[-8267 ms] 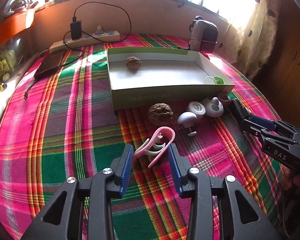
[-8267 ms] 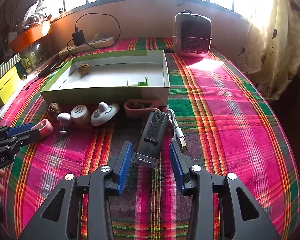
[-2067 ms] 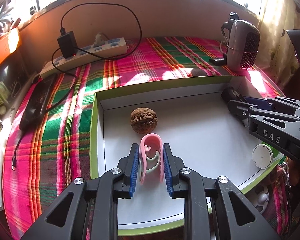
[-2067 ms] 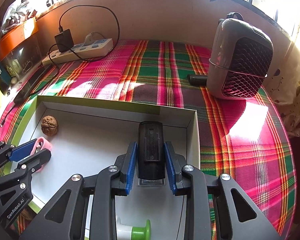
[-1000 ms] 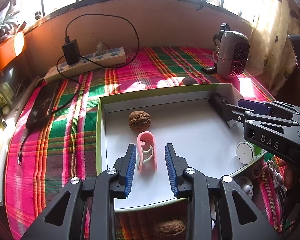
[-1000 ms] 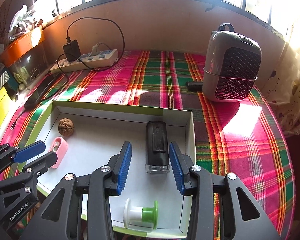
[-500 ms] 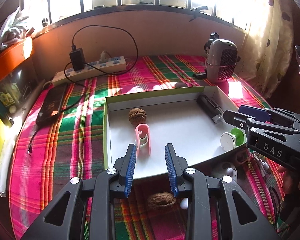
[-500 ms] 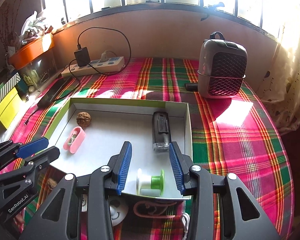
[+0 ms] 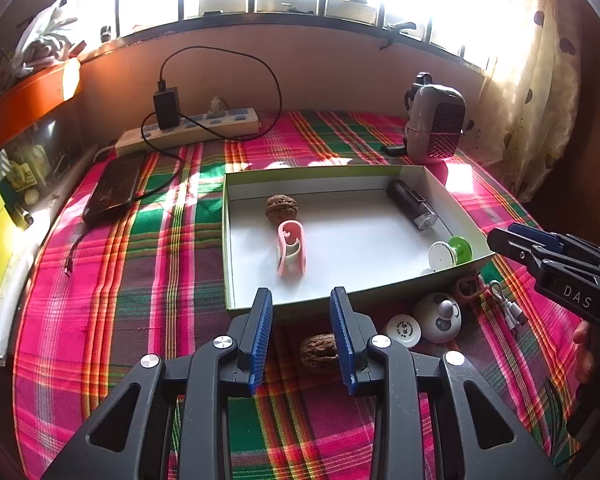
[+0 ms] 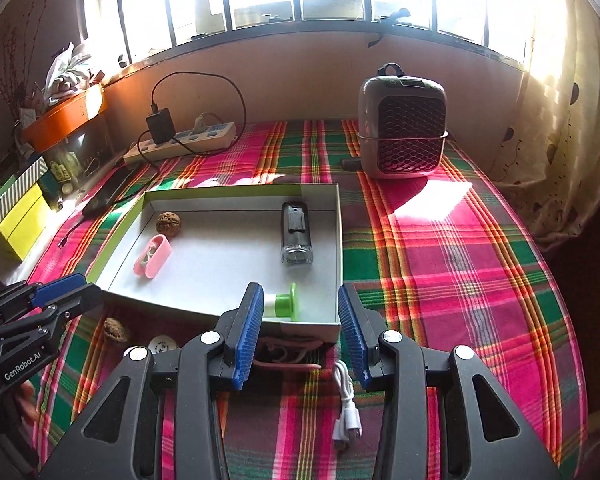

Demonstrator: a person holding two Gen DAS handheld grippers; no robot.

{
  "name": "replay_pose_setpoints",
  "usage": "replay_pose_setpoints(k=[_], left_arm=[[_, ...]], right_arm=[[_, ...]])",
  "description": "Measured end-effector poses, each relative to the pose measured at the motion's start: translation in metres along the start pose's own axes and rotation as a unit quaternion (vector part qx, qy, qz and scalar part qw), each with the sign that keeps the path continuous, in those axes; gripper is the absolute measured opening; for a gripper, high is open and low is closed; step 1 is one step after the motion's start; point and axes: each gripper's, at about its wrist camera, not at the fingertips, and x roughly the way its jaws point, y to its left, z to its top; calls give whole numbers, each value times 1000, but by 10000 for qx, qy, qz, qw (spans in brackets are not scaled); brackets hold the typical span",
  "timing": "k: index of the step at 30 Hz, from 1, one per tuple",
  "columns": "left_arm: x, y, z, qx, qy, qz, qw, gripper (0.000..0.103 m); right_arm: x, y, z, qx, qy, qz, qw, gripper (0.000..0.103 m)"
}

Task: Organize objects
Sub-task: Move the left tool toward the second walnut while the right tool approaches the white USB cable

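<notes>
Green-rimmed cardboard box (image 9: 396, 287) sits mid-table on the plaid cloth (image 9: 100, 320), open top, white floor. Inside: walnut (image 9: 282, 208) near the far-left corner, pink clip (image 9: 291, 252) just in front of it, close but contact unclear. Black device (image 10: 296, 236) with a clear end lies along the right wall, toward the far-right corner. White-and-green spool (image 10: 280, 303) lies on its side at the near-right corner, by the front wall.

Outside, along the box's near edge on the cloth: second walnut (image 9: 319, 354), white round cap (image 9: 402, 331), white rounded toy (image 9: 438, 317) with a knob, a pink looped piece (image 10: 284, 354) against the front wall, white USB cable (image 10: 346, 412) nearer the table's front edge.

Left gripper (image 9: 302, 332) hovers over the cloth in front of the box, blue pads parted, nothing between them; the loose walnut shows through the gap below. Right gripper (image 10: 300, 330) hangs over the near-right corner of the box, jaws parted, gripping nothing; spool and pink looped piece sit below the gap, untouched. Person's fingers (image 9: 584, 350) wrap the right gripper's handle.

Far edge of table: power strip (image 9: 188, 130) with black charger (image 9: 166, 109) and looped cord, dark flat phone-like slab (image 9: 114, 188) at far left, small grey fan heater (image 10: 402, 126) at far right. Curtain (image 10: 560, 120) on the right; orange tray (image 10: 64, 118) on the left ledge.
</notes>
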Motion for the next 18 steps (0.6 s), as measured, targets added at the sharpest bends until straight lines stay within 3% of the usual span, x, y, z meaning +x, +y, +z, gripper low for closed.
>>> replay_pose_setpoints(k=[11,18], left_arm=[[-7,19,-22,-250,96,-129,9996,28],[-7,23,-31,-329,151,-288,9989,31]], right_arm=[[-13,-36,-35,375,179,-308,9987,40],[-6,-37,-48,376,377,-265,9982,40]])
